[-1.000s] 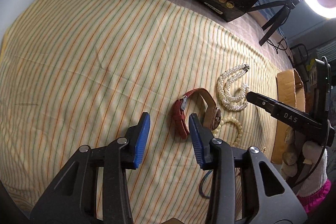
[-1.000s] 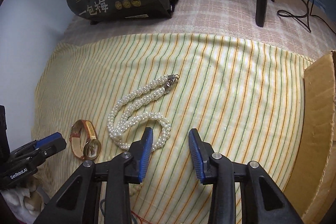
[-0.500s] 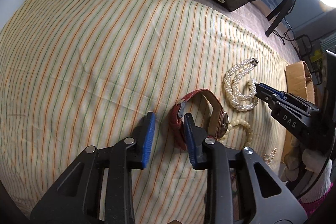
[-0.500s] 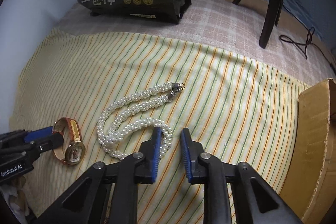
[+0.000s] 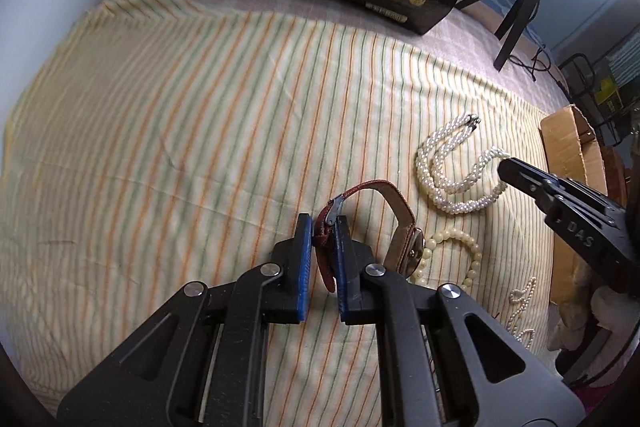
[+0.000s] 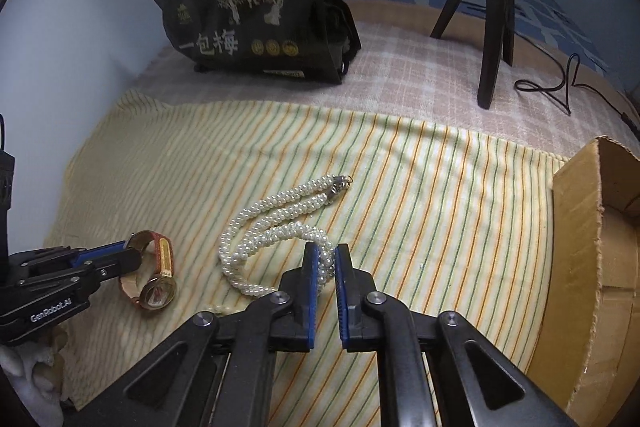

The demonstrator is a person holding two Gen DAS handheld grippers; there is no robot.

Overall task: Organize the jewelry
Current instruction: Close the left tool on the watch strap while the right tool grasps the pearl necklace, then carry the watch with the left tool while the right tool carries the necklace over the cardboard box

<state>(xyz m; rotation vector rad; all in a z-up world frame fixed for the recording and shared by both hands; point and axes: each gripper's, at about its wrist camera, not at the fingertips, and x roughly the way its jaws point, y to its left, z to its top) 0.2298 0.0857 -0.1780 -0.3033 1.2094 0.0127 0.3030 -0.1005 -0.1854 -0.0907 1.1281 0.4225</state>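
A wristwatch [image 5: 396,215] with a red-brown strap lies on the striped cloth [image 5: 200,131]. My left gripper [image 5: 322,227] is shut on the strap's buckle end. It also shows in the right wrist view, the watch [image 6: 154,279] at the left gripper [image 6: 120,257]. A thick white pearl necklace [image 6: 280,219] lies in a loop mid-cloth. My right gripper [image 6: 326,259] is shut on its near bend. The necklace [image 5: 444,163] shows in the left wrist view with the right gripper [image 5: 506,163] at its end.
A cream bead bracelet [image 5: 460,255] and a thin pearl chain [image 5: 520,303] lie near the watch. A cardboard box [image 6: 600,267] stands at the cloth's right edge. A black printed bag [image 6: 256,23] and a tripod [image 6: 492,7] stand at the back.
Both grippers moved forward and down and closed: the left onto the watch strap, the right onto the pearl necklace. Both were open one second ago.
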